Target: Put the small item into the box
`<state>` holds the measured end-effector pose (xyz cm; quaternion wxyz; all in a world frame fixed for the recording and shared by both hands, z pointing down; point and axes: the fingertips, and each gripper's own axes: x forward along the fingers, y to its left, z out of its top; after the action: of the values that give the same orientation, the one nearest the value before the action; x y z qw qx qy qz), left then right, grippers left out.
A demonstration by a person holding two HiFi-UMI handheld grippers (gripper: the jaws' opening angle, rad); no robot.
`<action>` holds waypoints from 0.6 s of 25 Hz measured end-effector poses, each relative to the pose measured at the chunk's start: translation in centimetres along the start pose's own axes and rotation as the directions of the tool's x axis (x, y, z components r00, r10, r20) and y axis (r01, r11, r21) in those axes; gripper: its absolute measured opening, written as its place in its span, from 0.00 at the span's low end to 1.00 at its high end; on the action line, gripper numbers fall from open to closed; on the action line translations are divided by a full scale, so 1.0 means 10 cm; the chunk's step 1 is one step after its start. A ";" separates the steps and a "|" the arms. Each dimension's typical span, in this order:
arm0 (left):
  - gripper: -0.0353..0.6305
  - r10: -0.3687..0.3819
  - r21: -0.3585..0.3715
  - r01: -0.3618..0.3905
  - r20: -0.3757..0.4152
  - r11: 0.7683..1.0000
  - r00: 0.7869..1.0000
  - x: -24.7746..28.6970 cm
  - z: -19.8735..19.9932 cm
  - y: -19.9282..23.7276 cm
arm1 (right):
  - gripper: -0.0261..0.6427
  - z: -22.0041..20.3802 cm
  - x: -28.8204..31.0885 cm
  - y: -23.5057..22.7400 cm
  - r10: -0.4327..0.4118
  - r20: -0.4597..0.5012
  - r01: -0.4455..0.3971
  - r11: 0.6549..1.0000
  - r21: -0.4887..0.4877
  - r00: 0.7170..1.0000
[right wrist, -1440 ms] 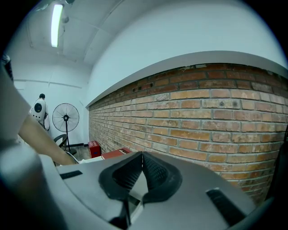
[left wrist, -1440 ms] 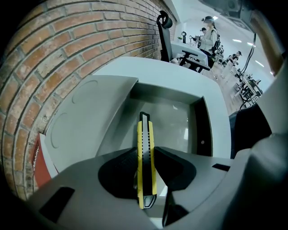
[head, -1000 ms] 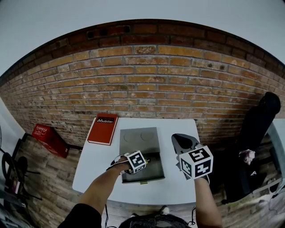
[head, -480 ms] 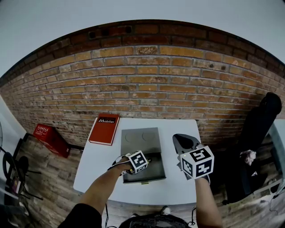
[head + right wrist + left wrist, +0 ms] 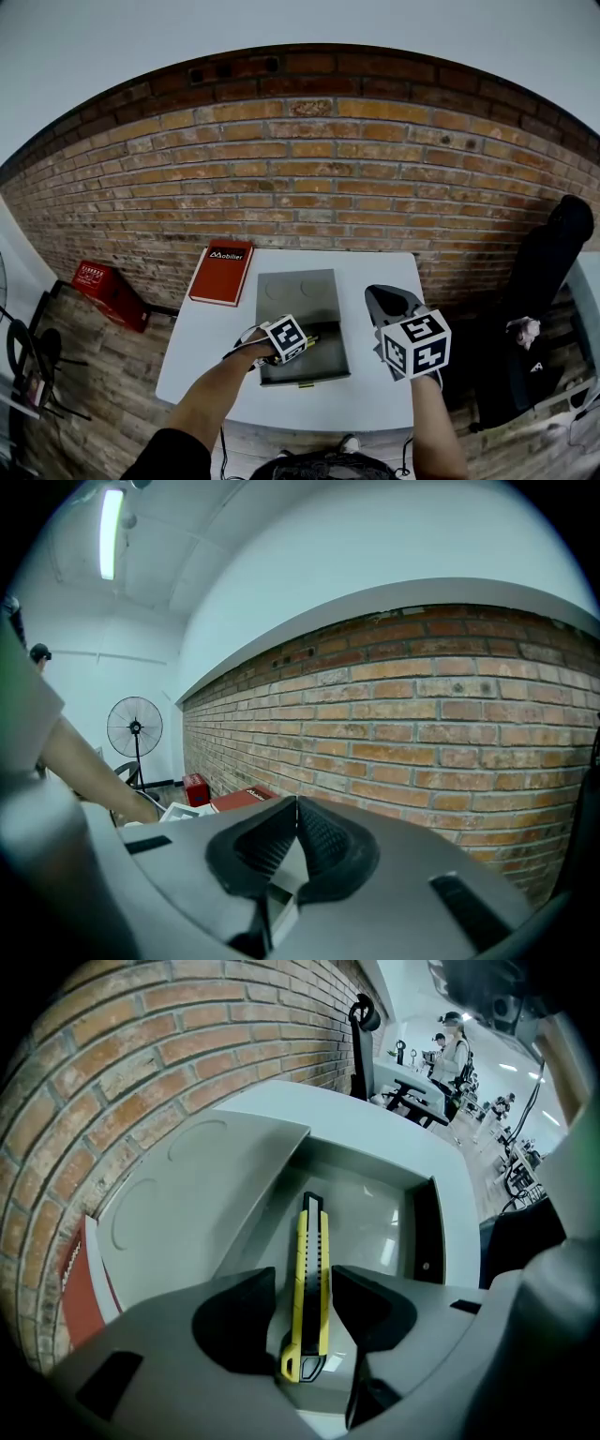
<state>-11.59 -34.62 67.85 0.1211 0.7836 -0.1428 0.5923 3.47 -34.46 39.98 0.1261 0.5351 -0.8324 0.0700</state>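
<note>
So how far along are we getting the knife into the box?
Nearly there. The box stands open and the yellow utility knife points into it. In hand: the jaws of the left gripper have just been opening and do not pinch the knife between them. Left: confirm it lies flat, then lift clear. The right gripper is shut, empty.

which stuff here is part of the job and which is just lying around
Job: yellow utility knife; grey box it lies in; left gripper, whose jaws have just been opening, with the knife between them.
Lying about: red book; red crate; fan.
</note>
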 end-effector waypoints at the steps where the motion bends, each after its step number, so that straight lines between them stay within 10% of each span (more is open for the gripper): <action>1: 0.36 0.001 -0.007 -0.001 0.006 1.000 1.000 -0.02 0.01 0.00 | 0.07 0.00 0.00 0.00 0.002 0.002 -0.002 1.000 0.002 1.000; 15: 0.36 0.069 -0.059 -0.063 0.104 0.996 0.992 -0.36 0.12 0.12 | 0.07 0.01 0.08 0.14 0.037 0.003 -0.037 0.999 0.008 0.999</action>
<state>-11.87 -35.91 64.08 0.1154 0.8052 -0.1912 0.5493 1.88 -34.60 40.12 0.1213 0.5202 -0.8420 0.0751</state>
